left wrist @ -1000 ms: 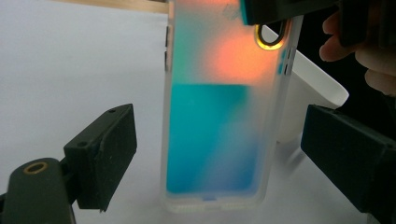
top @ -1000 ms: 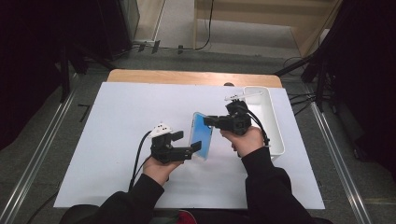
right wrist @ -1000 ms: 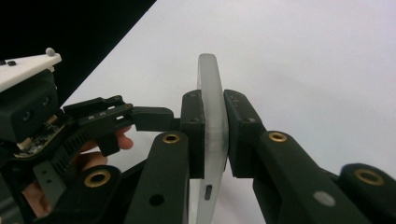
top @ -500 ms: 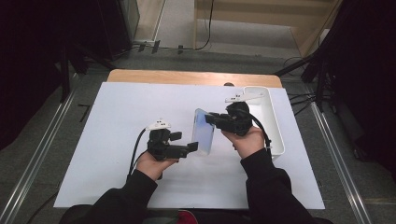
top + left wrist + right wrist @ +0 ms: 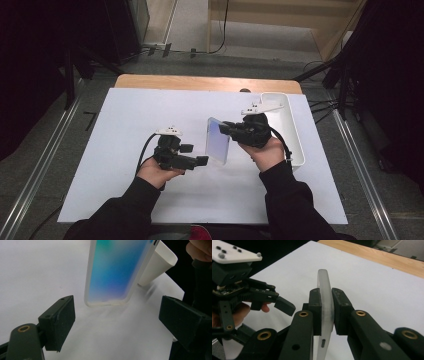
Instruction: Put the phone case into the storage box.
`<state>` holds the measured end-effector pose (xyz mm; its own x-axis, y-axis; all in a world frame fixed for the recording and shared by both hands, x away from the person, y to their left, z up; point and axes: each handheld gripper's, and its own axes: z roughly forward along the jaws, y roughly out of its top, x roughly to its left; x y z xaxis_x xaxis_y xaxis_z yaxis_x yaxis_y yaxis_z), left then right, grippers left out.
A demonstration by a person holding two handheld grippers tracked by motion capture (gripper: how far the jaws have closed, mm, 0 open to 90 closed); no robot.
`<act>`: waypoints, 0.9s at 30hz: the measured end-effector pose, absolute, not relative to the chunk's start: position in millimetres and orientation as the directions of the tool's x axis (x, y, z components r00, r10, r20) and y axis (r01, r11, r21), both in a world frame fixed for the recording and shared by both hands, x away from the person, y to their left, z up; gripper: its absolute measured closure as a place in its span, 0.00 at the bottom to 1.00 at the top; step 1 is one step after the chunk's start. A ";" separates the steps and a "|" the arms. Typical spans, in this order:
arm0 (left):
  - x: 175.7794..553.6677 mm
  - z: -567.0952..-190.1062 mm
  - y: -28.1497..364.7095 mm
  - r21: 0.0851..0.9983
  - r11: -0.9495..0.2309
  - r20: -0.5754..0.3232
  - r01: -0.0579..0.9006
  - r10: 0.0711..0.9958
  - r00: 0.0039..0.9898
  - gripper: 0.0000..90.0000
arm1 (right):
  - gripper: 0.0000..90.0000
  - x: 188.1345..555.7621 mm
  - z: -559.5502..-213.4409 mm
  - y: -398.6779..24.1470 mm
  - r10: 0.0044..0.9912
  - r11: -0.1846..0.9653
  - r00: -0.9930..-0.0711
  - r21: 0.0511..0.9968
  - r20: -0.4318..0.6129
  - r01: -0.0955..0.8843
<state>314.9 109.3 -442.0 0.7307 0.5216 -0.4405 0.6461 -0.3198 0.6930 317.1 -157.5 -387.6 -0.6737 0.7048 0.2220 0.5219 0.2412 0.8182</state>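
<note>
Phone case (image 5: 218, 141) is what we have in hand: a translucent, blue-tinted shell held upright above the white tabletop (image 5: 125, 115), its long axis running up and away from the surface.

Starting on the left, our left tool (image 5: 201, 161) hovers just short of the case with its jaws spread wide and nothing between them. From the left gripper view, the case (image 5: 117, 272) stands straight ahead of those jaws, its lower short edge lying between and slightly beyond the two pads, not touching either. So the case lies directly forward of this tool, broad face toward it.

Moving right, our right tool (image 5: 226, 128) is clamped on the case. In the right gripper view the two pads pinch the thin shell (image 5: 325, 293) across its thickness, edge-on to that camera.

Farther right, beyond the right tool, a white bin (image 5: 292, 130) sits on the tabletop.

We judge the coming move turns on the left tool, which is nearer the free lower end: it needs to advance a little forward so that end sits between its open jaws.
</note>
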 end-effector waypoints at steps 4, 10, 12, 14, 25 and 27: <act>316.4 -439.2 112.3 0.685 -0.351 -0.423 0.639 0.522 0.740 0.16 | 0.86 315.8 -387.6 -159.7 0.686 0.239 -0.691 0.827 0.227 0.509; 315.8 -436.3 112.6 0.682 -0.418 -0.377 0.600 0.503 0.778 0.18 | 0.86 314.1 -388.4 -161.1 0.670 0.245 -0.707 0.830 0.228 0.501; 315.2 -434.4 113.4 0.686 -0.429 -0.367 0.588 0.494 0.788 0.18 | 0.86 313.6 -388.0 -161.9 0.661 0.253 -0.715 0.829 0.228 0.499; 314.5 -433.1 113.9 0.690 -0.433 -0.359 0.580 0.491 0.794 0.22 | 0.86 313.0 -387.1 -162.9 0.651 0.265 -0.725 0.828 0.223 0.493; 315.3 -422.4 118.6 0.686 -0.496 -0.321 0.532 0.450 0.833 0.27 | 0.86 312.6 -382.7 -168.1 0.587 0.295 -0.779 0.838 0.219 0.459; 316.3 -420.9 119.8 0.680 -0.494 -0.329 0.541 0.454 0.828 0.27 | 0.86 313.1 -382.3 -169.3 0.579 0.301 -0.785 0.836 0.222 0.458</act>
<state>316.3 119.8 -420.9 0.8278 0.4543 -0.3290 0.5415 -0.4941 0.6802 313.1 -169.3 -382.3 -0.7846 0.5789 0.2219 0.4584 0.3006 0.8364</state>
